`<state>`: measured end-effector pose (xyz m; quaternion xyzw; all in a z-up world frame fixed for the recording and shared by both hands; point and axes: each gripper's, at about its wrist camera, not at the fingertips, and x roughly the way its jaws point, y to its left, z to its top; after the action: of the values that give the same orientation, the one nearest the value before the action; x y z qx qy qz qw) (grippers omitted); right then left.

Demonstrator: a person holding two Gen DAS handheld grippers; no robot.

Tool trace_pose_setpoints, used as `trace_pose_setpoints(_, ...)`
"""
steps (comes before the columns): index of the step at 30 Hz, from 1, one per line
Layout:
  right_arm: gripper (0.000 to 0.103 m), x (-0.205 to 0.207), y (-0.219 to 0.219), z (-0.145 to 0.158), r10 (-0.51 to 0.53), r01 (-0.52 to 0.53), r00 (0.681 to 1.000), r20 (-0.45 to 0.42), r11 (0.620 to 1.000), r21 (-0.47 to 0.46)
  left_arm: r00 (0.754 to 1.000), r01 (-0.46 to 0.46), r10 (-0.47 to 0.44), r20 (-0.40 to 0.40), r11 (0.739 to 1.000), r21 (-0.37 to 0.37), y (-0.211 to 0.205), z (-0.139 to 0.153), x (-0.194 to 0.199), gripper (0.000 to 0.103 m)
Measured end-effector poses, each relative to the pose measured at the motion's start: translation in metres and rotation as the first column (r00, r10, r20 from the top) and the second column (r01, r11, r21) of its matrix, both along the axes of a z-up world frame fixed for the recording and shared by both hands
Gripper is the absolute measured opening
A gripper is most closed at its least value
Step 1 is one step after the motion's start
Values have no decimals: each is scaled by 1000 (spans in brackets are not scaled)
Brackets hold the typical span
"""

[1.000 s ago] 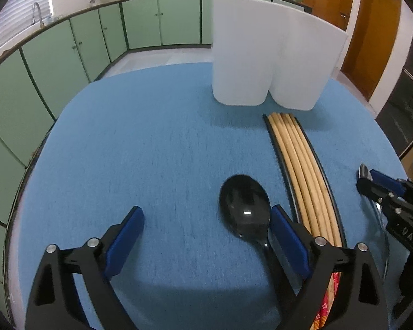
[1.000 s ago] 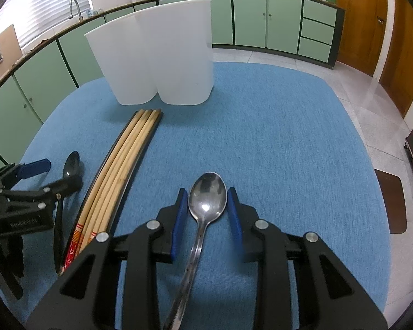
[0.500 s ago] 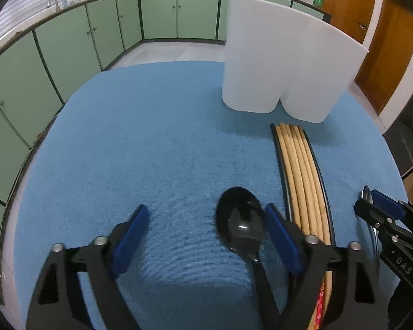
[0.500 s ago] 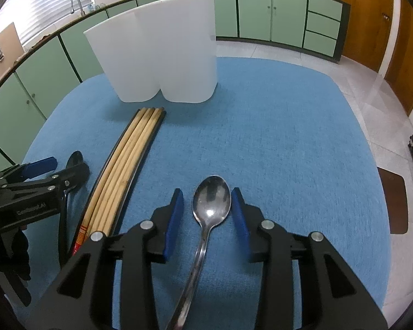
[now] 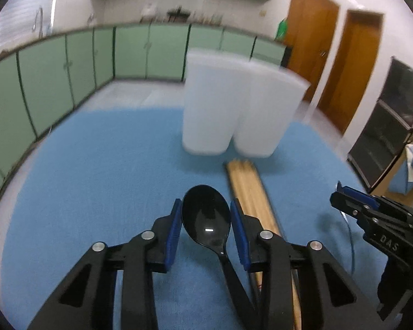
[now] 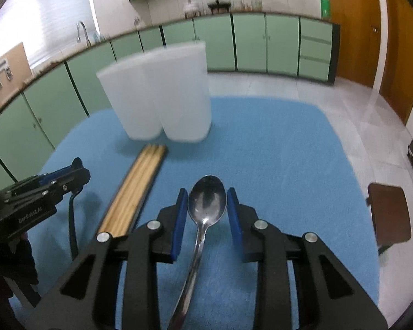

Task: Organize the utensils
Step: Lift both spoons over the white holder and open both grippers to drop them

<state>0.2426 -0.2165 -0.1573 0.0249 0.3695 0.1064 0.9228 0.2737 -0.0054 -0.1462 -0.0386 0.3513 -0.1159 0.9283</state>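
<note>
A black spoon (image 5: 206,220) lies bowl-forward between the blue pads of my left gripper (image 5: 206,205). Its jaws are closing and the pads touch both sides of the bowl. My right gripper (image 6: 206,194) is also closing, with its pads against the bowl of a metal spoon (image 6: 206,206) whose handle runs back under the gripper. Both spoons hang a little above the blue tablecloth (image 5: 96,178). Two tall white containers (image 5: 212,110) (image 6: 181,96) stand side by side at the far end. A bundle of wooden chopsticks (image 5: 247,184) (image 6: 140,181) lies between the grippers.
Green cabinets (image 5: 55,82) line the room behind the table. Wooden doors (image 5: 352,68) and a dark shelf unit (image 5: 385,126) are at the right. A brown stool (image 6: 388,214) stands by the table's right edge.
The left jaws have closed from wide apart onto the black spoon's bowl. Both grippers have risen and tipped upward, carrying their spoons; the containers and chopsticks now sit farther off in both views.
</note>
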Motion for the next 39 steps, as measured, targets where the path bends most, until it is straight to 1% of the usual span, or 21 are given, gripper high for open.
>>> trace_pose_setpoints(2,28,-2,-2,7,7,-7,999,43,1000,2,999,7,-7,44,1000,-1,-3,6,-6,35)
trace_pose_setpoints(3,28,-2,-3,9,10,-10,998,54,1000,7,997,9,-9,74,1000,2,-5,9,-8,35)
trace_pose_setpoints(5,27,0,-6,16,10,-12,997,75,999,33,994,10,-10,108,1000,2,-5,15,-11,35)
trace_pose_setpoints(9,27,-1,-12,33,20,-31,990,141,997,74,981,17,-19,195,1000,14,-10,29,-15,35)
trace_pose_setpoints(12,27,-3,-14,50,28,-50,982,187,992,116,973,12,-14,232,1000,10,-12,38,-18,35)
trace_pose_setpoints(16,27,0,-20,74,30,-64,968,248,989,131,956,10,-7,293,1000,-8,-11,59,-16,35)
trace_pose_setpoints(17,27,5,-21,83,30,-70,962,270,988,139,950,9,-7,313,1000,-7,-9,64,-15,35)
trace_pose_setpoints(20,27,22,-27,109,21,-75,946,324,985,155,926,8,-4,376,1000,-10,-10,91,-3,35)
trace_pose_setpoints(23,27,42,-30,134,2,-66,925,379,986,156,893,2,-4,450,1000,5,-16,119,19,35)
trace_pose_setpoints(24,27,51,-32,142,-8,-64,920,392,983,172,881,-3,0,473,1000,4,-17,129,28,35)
trace_pose_setpoints(27,27,75,-37,158,-45,-43,909,415,979,200,853,-18,13,522,1000,4,-23,149,52,35)
trace_pose_setpoints(30,27,104,-36,164,-71,-14,902,426,981,194,838,-38,16,546,999,28,-30,156,79,35)
trace_pose_setpoints(32,27,119,-31,161,-80,3,901,427,984,178,839,-48,17,544,998,43,-33,151,92,35)
trace_pose_setpoints(34,27,131,-26,155,-90,26,897,432,988,152,847,-55,20,531,997,49,-36,143,105,35)
trace_pose_setpoints(38,27,149,-17,138,-95,42,911,402,989,139,859,-60,16,512,996,70,-38,124,118,35)
trace_pose_setpoints(39,27,153,-14,132,-90,44,915,394,991,123,865,-55,12,502,996,71,-38,120,120,35)
